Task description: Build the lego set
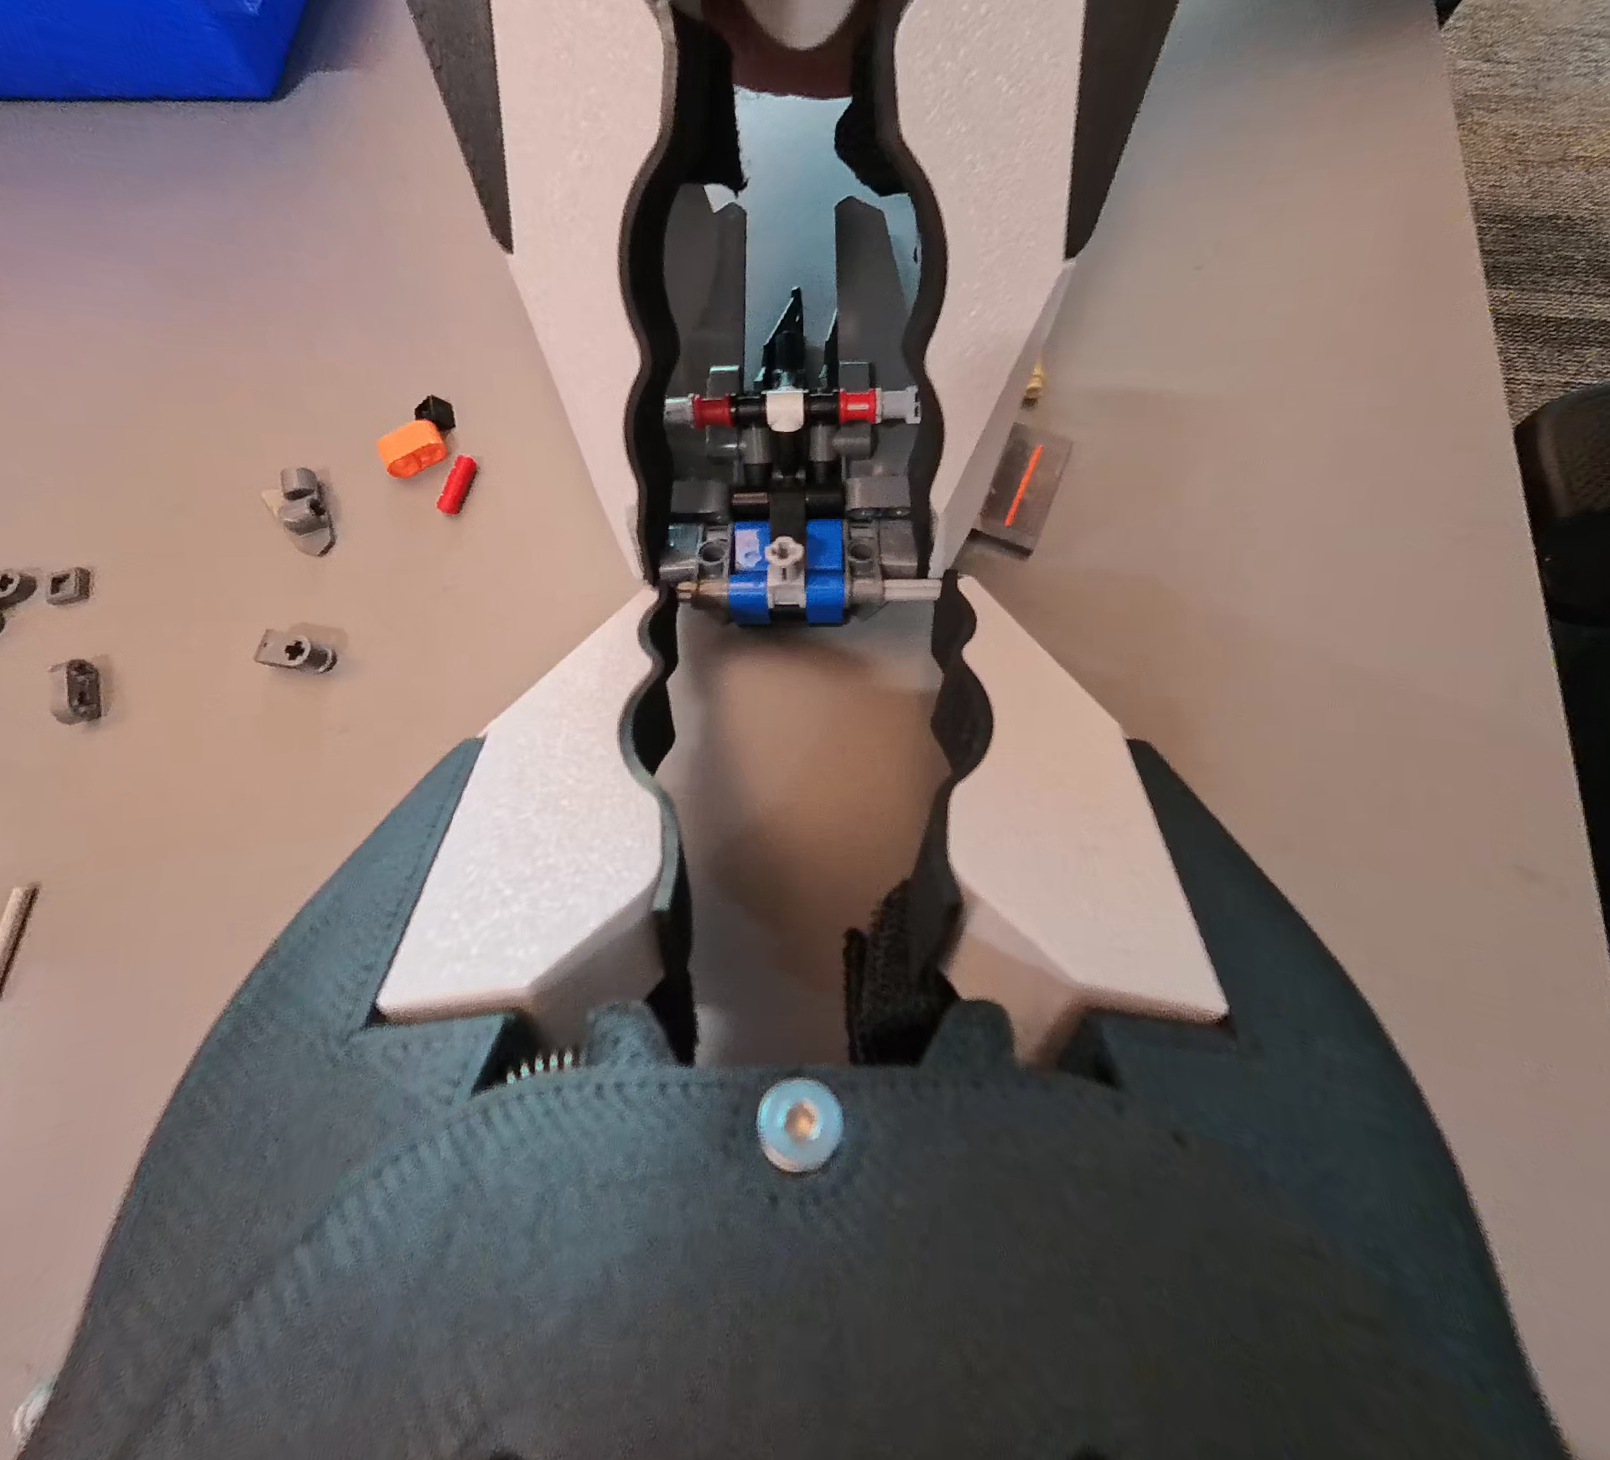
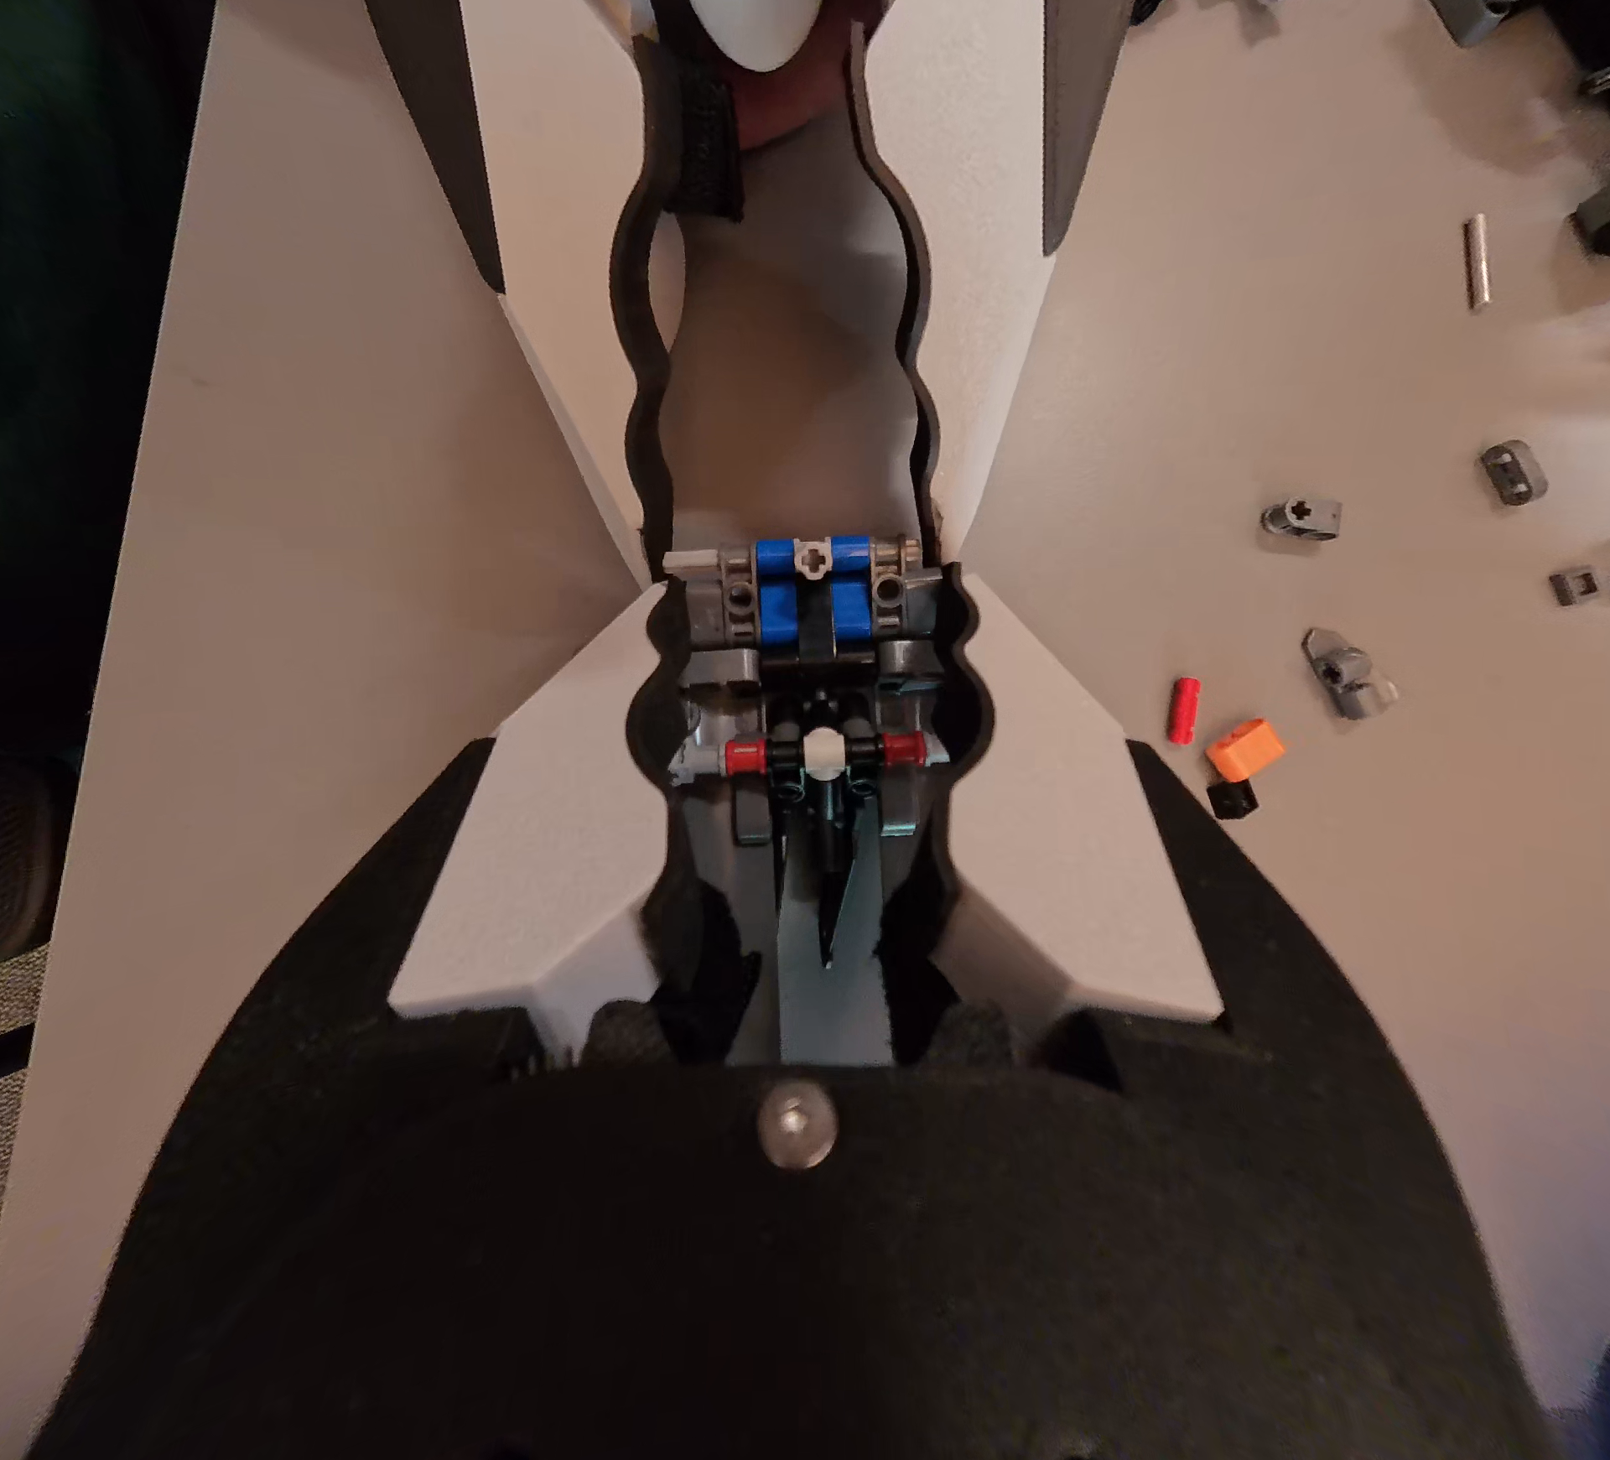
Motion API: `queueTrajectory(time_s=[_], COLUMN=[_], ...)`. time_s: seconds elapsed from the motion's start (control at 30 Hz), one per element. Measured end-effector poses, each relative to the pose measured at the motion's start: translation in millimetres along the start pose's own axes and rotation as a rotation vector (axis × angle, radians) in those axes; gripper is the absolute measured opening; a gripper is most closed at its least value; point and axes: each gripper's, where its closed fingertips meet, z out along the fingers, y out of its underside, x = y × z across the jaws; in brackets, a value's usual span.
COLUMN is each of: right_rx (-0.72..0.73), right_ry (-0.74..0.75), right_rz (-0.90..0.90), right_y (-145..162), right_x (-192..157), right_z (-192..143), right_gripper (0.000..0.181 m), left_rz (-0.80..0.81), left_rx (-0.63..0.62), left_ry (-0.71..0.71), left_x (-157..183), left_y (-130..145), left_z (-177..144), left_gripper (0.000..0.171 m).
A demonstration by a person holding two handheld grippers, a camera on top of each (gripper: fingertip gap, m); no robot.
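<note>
Between two facing tools, hovering above the tabletop (image 1: 261, 303): left tool (image 1: 797, 590) pinching the blue-and-grey end of the Lego assembly (image 1: 788, 495), right tool (image 2: 806, 590) clamping its body, probably steadying it for another piece from the loose parts (image 2: 1246, 752).

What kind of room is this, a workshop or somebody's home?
Probably an office or lab. A plain pale table stands on grey carpet, with what looks like a black office chair at its edge. Loose building pieces such as an orange piece lie scattered on it.
</note>
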Motion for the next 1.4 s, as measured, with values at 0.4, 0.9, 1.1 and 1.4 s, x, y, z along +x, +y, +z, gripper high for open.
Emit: queueTrajectory(time_s=[0.4,0.9,1.1,1.4], right_rx=[0.036,0.041,0.047,0.059], right_ry=[-0.030,-0.031,-0.035,-0.050], right_rz=[-0.001,0.000,0.004,0.009], right_y=[-1,-1,-1,-3], right_x=[-1,-1,-1,-3], right_z=[0,0,0,1], right_gripper=[0.057,0.057,0.057,0.057], left_rz=[-0.027,0.014,0.006,-0.019], left_rx=[-0.018,-0.024,-0.021,-0.044], left_ry=[0.101,0.110,0.104,0.029], left_x=[2,1,0,-4], left_y=[2,1,0,2], left_z=[1,3,3,3], left_gripper=[0.062,0.067,0.069,0.083])
